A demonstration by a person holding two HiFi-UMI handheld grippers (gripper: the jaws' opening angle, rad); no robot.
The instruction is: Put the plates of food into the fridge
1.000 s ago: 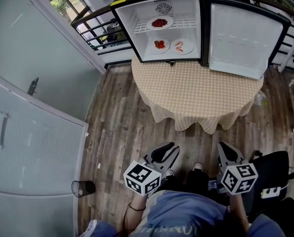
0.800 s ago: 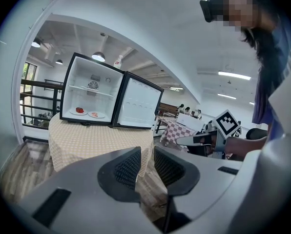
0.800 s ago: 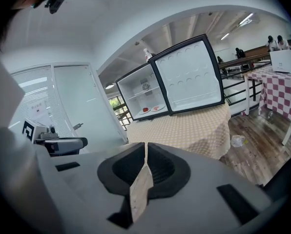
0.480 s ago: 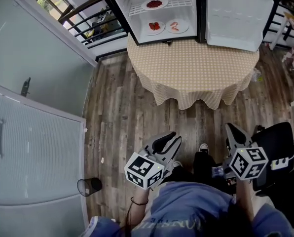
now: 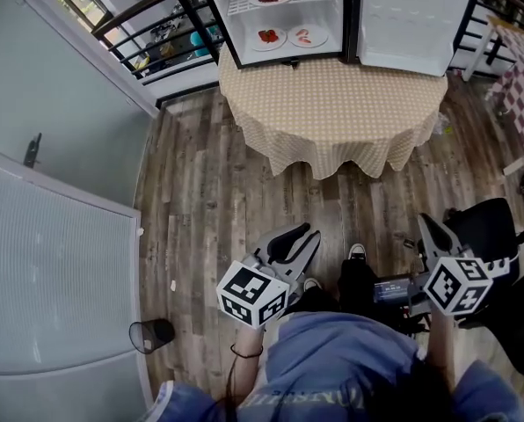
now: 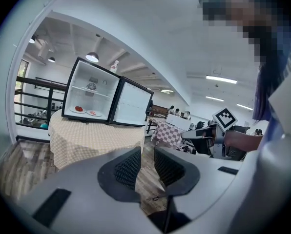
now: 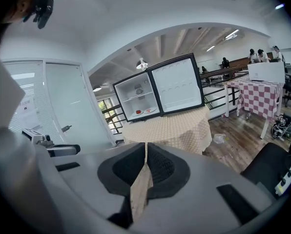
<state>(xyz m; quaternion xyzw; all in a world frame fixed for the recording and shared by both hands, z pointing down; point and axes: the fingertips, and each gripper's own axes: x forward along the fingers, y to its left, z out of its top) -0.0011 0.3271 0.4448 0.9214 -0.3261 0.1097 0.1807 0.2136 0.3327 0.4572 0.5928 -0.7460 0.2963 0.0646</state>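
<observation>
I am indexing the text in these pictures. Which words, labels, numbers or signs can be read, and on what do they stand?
None can be read.
Shirt: print too blurred.
Posted sheet: too small.
Left cube and right cube: black squares, no words.

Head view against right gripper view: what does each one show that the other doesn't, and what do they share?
Only the head view: a black bin on the floor and the person's shoes. Only the right gripper view: the ceiling lamp, people at the far desks, and the right claw seen close, shut and empty. Both: the open fridge with plates of food inside, standing on the table with the dotted cloth.
</observation>
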